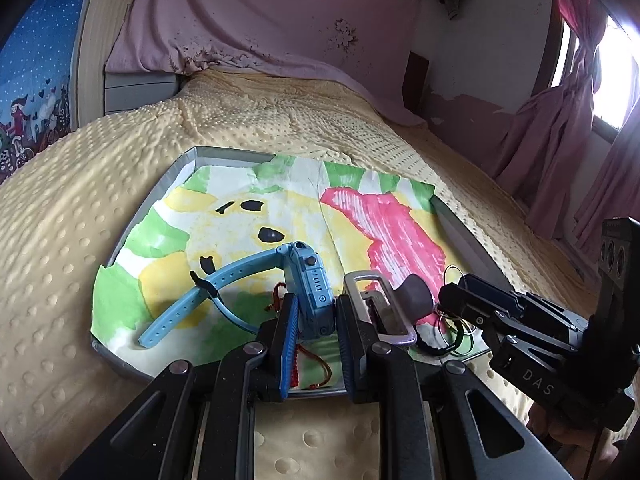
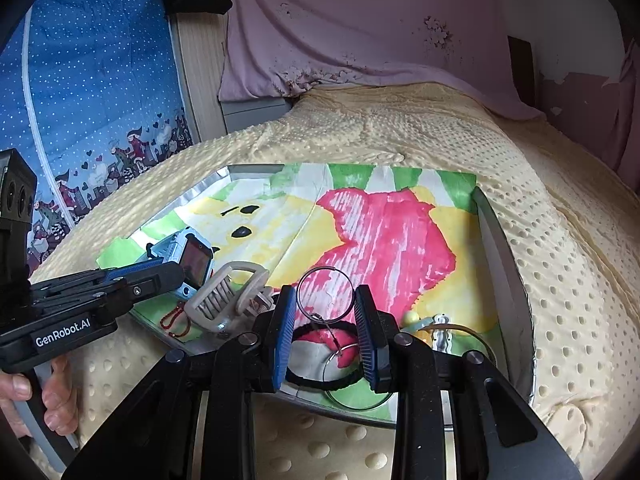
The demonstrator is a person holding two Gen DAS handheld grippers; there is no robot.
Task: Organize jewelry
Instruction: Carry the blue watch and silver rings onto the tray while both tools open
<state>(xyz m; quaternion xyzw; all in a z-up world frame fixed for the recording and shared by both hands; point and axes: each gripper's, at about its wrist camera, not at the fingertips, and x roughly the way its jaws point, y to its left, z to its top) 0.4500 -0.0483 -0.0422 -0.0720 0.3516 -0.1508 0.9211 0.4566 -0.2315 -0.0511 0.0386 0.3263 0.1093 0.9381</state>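
A grey tray [image 1: 224, 155] lined with a painted paper lies on the bed and holds the jewelry. My left gripper [image 1: 318, 300] is shut on the body of a blue watch [image 1: 312, 280], whose strap [image 1: 180, 312] trails left over the paper. My right gripper [image 2: 325, 292] is shut on a thin metal ring [image 2: 326, 270] that stands upright between the pads, with a small chain and a second ring hanging below. In the right wrist view the left gripper [image 2: 176, 274] comes in from the left with the watch [image 2: 194, 258]. In the left wrist view the right gripper [image 1: 454, 290] is at the right.
A beige hair claw [image 2: 228, 296], a red cord bracelet [image 2: 176, 322], a black hair tie [image 2: 320, 374], a green ring [image 2: 356, 398] and small clips [image 2: 430, 322] lie along the tray's near side. The yellow dotted blanket [image 2: 560, 280] surrounds the tray [image 2: 504, 248]. A hand [image 2: 24, 396] holds the left handle.
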